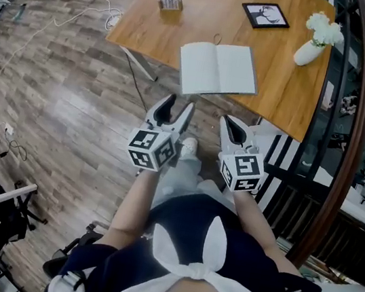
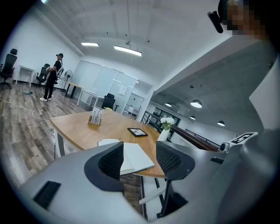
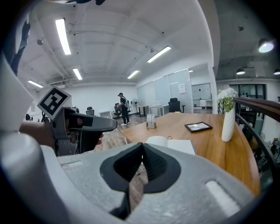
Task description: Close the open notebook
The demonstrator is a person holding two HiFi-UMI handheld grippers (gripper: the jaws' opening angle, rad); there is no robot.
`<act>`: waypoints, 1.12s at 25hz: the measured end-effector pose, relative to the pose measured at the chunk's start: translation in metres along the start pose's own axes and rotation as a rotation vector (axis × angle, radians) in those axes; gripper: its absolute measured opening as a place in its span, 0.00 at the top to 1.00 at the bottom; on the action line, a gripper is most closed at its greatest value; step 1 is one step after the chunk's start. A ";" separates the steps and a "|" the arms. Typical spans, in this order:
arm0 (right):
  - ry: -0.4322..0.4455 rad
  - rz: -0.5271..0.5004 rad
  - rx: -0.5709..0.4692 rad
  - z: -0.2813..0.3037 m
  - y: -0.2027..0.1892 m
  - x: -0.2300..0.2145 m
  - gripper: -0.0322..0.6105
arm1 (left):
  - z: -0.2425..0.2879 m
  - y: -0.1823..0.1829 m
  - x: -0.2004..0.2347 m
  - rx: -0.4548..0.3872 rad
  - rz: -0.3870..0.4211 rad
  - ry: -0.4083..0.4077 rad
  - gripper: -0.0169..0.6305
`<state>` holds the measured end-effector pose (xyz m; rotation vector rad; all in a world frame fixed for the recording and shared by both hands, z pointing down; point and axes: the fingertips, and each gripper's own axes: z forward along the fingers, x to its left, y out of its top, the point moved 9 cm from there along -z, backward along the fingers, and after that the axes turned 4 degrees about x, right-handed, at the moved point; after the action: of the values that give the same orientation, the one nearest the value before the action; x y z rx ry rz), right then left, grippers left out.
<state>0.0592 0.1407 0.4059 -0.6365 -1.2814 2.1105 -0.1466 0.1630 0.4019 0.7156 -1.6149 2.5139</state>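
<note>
The open notebook (image 1: 218,70) is laid flat at the table's (image 1: 203,14) near edge, ahead of both grippers. The left gripper's (image 1: 177,107) jaws are spread (nothing gripped); the right gripper's (image 1: 233,124) are pressed together.

The notebook (image 1: 217,68) lies open and flat in front of me, blank white pages up, close to the near edge of the wooden counter (image 1: 189,19).

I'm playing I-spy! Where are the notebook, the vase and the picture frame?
open notebook (image 1: 236,68), head view, on its right-hand page.
white vase (image 1: 307,53), head view, on its body.
picture frame (image 1: 266,15), head view, on the picture's middle.
</note>
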 end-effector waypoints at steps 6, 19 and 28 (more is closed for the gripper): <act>-0.017 -0.003 0.008 0.016 0.008 -0.004 0.95 | 0.011 0.001 0.024 0.008 -0.050 -0.006 0.61; -0.033 -0.004 0.019 0.068 0.027 -0.012 0.95 | 0.056 0.010 0.076 0.084 -0.082 -0.021 0.56; -0.069 0.012 0.018 0.076 0.031 -0.022 0.95 | 0.078 0.003 0.093 0.141 -0.123 -0.017 0.53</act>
<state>0.0172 0.0669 0.4126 -0.5694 -1.2978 2.1681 -0.2030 0.0762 0.4648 0.8259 -1.3627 2.5580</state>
